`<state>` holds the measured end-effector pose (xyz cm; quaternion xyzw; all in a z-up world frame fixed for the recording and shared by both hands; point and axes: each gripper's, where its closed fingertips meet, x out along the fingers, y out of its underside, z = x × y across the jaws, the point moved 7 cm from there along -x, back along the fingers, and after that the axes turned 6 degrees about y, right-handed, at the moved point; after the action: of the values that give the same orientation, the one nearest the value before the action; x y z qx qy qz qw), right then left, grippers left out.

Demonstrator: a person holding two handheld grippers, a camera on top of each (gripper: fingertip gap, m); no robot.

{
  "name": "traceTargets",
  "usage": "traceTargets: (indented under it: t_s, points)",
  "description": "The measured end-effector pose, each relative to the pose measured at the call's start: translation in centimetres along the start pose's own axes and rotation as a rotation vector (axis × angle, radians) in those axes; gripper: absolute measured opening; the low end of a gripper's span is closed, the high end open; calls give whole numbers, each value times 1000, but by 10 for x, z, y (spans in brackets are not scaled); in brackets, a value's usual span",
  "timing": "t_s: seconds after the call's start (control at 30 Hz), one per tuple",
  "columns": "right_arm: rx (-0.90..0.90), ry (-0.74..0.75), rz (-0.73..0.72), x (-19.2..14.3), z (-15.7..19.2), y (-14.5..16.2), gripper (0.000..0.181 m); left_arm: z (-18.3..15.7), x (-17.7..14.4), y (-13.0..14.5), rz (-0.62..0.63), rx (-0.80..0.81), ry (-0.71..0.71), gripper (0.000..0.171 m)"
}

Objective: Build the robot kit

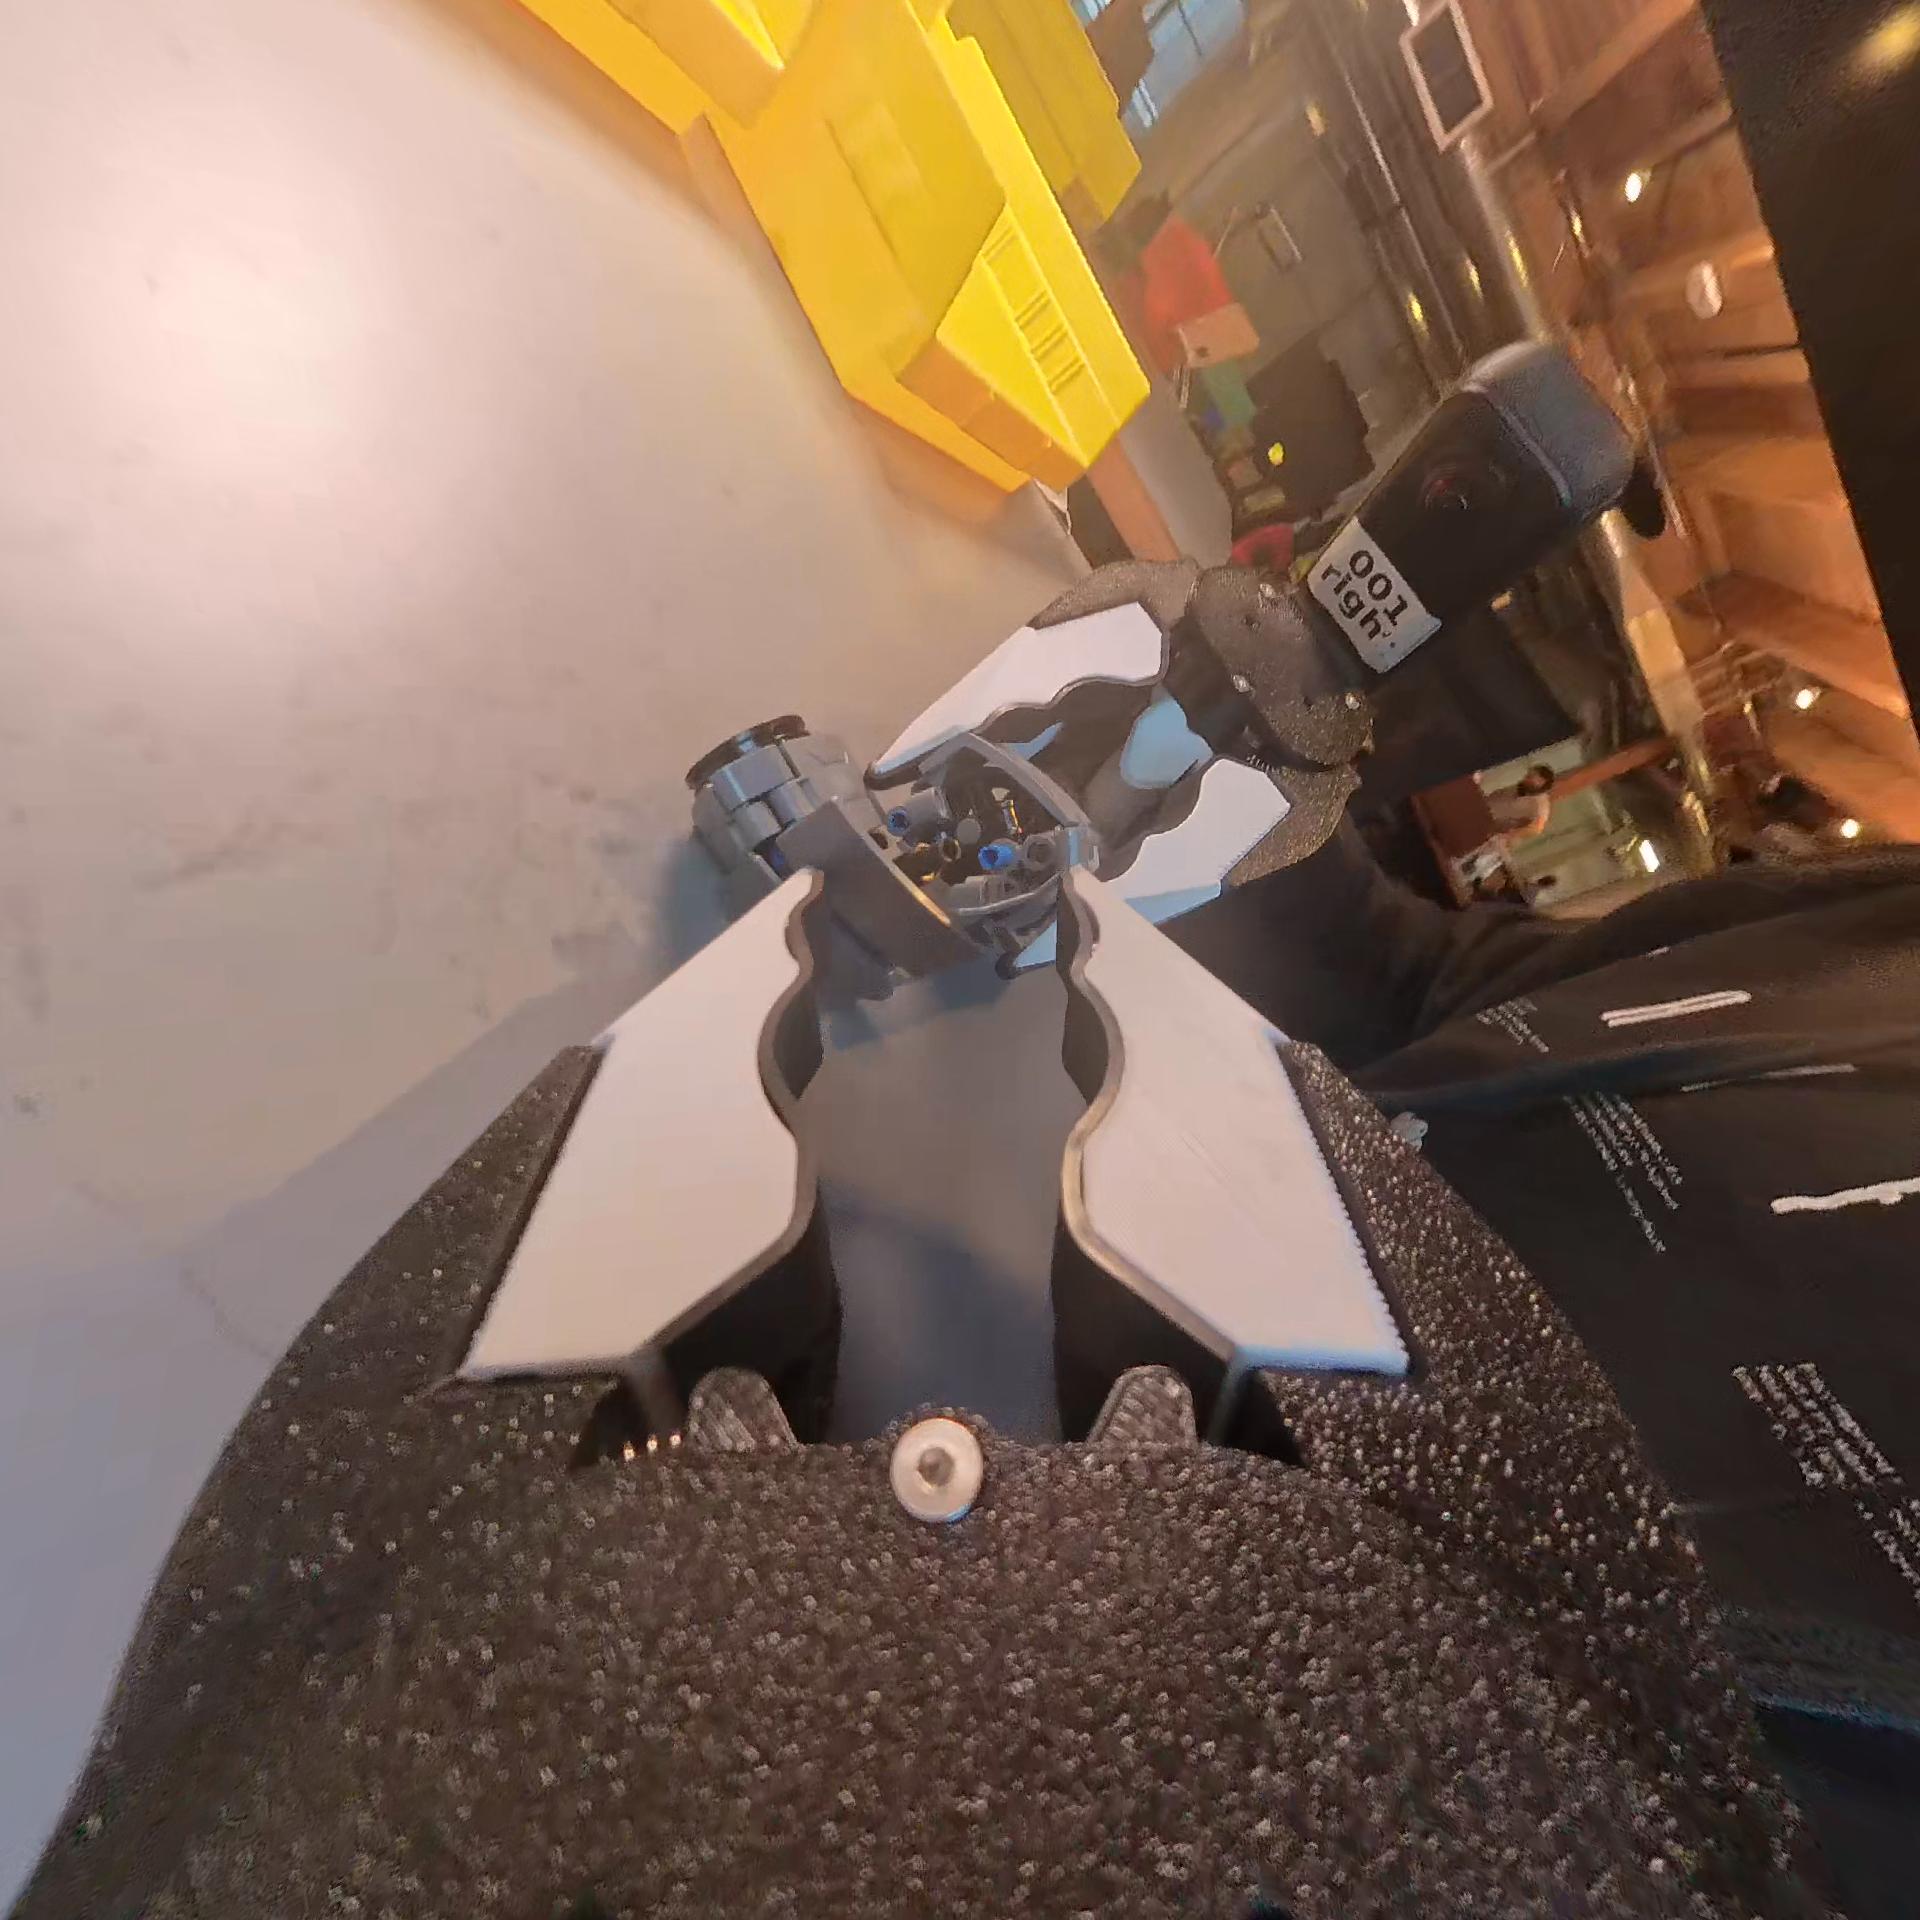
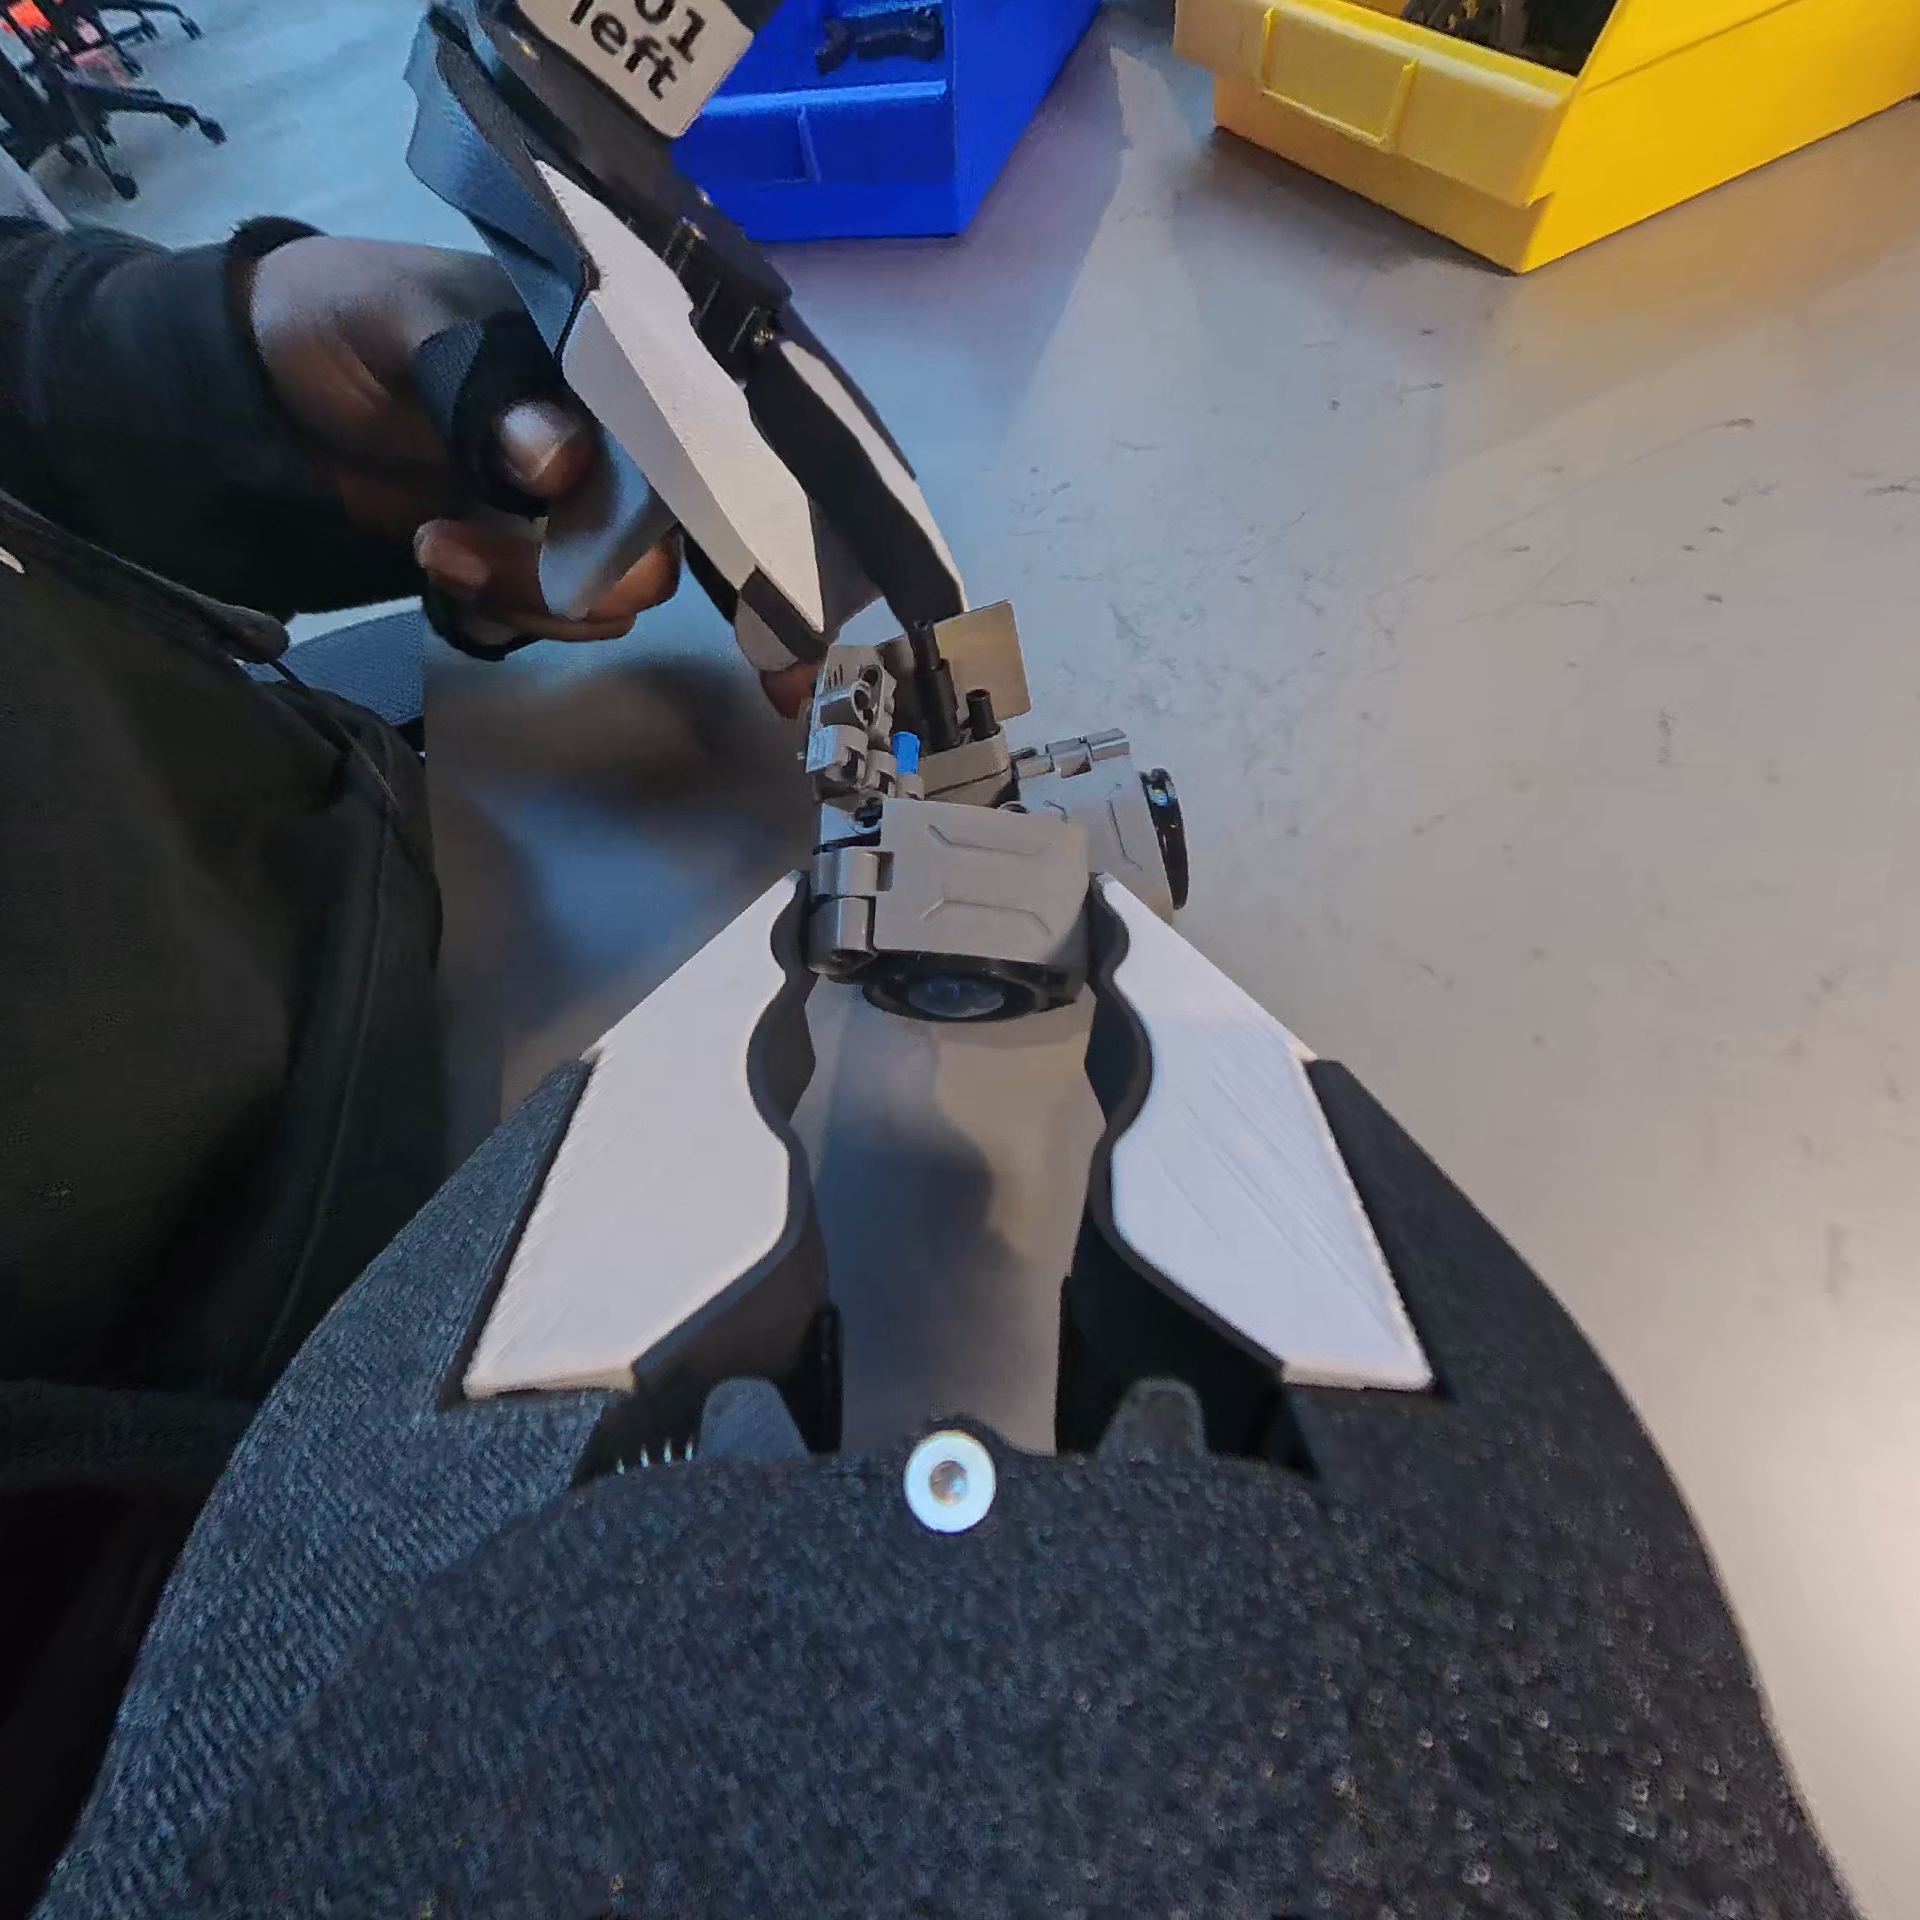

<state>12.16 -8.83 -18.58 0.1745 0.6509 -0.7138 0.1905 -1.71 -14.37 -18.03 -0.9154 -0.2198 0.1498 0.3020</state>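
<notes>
While both claws meet over one small grey brick model, it sits low on the desk, near the person's side of it and well apart from the yellow bin. Right claw is clamped on the model's smooth grey block, seemingly to steady it. Left claw is closed on the pin-studded end opposite, so each end is braced.

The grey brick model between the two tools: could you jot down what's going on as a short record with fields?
Object: grey brick model with a black wheel and blue pins
Surface: grey table
Right tool: shut on the model's grey body
Left tool: closed on the model's upper part with the flat panel
Nearby: yellow bin, blue bin
Holder: hand gripping the left tool
</notes>
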Motion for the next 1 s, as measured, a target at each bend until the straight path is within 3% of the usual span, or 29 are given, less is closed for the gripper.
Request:
traceTargets:
  t_s: [0.13, 0.27, 0.6, 0.7, 1.0]
  points:
    - [9, -18, 13, -3, -1, 2, 49, 0, 2, -7, 92, 88, 32, 38]
    - [-22, -54, 25, -8, 0, 3, 49, 1, 3, -14, 170, 140, 84, 15]
    - [-191, -134, 62, -21, -2, -7, 49, -8, 20, -23, 426, 377, 19, 1]
    - [-163, -203, 56, -21, 4, -14, 49, -11, 25, -24, 439, 423, -6, 0]
    - [-95, -180, 94, -14, 6, -10, 49, -21, 31, -20, 405, 544, -76, 0]
